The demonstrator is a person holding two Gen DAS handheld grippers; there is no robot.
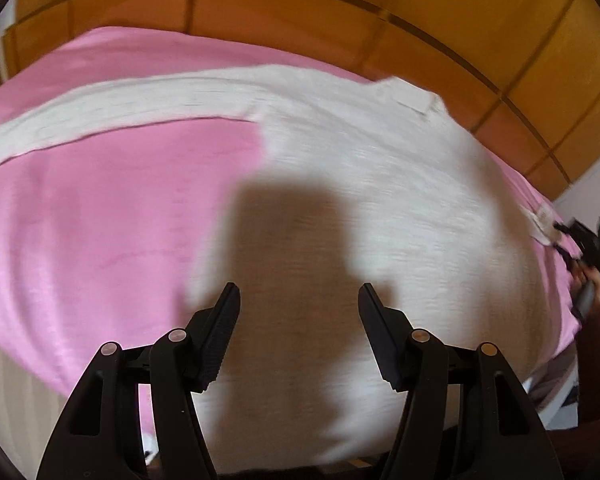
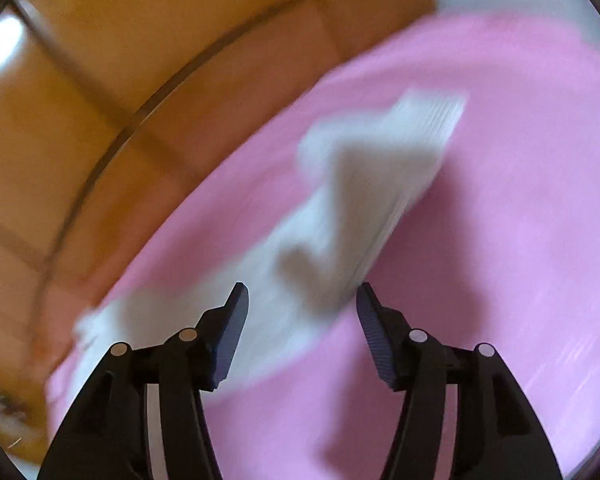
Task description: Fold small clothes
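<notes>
White knit garment (image 1: 360, 168) lies spread flat on a pink bed cover (image 1: 100, 208), wooden headboard (image 1: 300, 12) behind. One long sleeve (image 1: 112, 116) stretched straight out to the left in the left wrist view; collar or neck end (image 1: 412, 94) toward the headboard. Both views blurred. Left tongs (image 1: 298, 294) part open, nothing between the jaws, hovering over the near body of the garment, their shadow on the cloth. Right tongs (image 2: 302, 294) also part open and empty; a white strip of the garment, probably the other sleeve (image 2: 380, 168), runs away from them across the pink cover, its cuff end square. The right tongs show small at the far right of the left view, beside a sleeve edge; a hand on them. Handling, as a judgement: light, soft, limp fabric, no stiffness, will sag and drag on the cover when lifted; not fragile, not slippery, knit gives the pads purchase. Best hold is at an edge or corner, such as cuff, shoulder seam or hem, pinching a single layer. Sleeves look not yet folded in; fold barely begun.
</notes>
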